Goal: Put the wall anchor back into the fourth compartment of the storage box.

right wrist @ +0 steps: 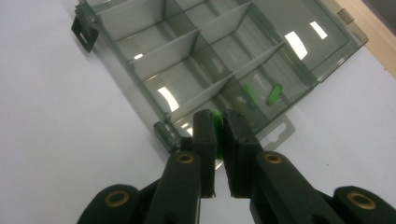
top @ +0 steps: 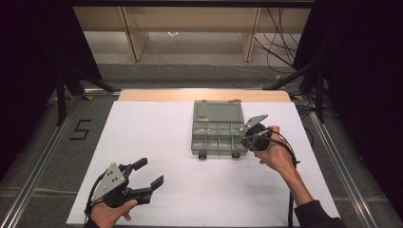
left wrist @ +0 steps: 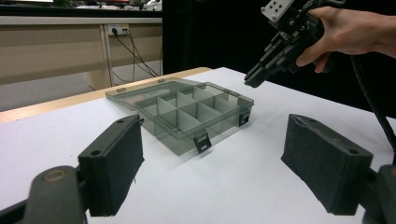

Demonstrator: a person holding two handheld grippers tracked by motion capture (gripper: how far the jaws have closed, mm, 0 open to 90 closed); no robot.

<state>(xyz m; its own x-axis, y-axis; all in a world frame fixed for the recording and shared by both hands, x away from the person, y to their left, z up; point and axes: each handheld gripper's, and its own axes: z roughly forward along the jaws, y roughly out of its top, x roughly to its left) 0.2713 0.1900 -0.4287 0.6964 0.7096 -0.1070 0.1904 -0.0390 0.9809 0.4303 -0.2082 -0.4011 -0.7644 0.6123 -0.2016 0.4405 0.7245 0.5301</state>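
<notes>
While a small green piece [right wrist: 216, 117] sat pinched in my right gripper [right wrist: 218, 122] above the near right corner of the clear compartment box [top: 217, 126], which lay mid-worktop [top: 142, 142], my left gripper [top: 148, 174] rested apart, jaws wide, holding nothing.

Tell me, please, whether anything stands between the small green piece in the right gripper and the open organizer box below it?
Nothing visible does. The right gripper is shut on a small green piece and hangs just above the near corner compartment of the organizer box, whose lid lies folded back. Two other green pieces already lie in a compartment farther in.
</notes>
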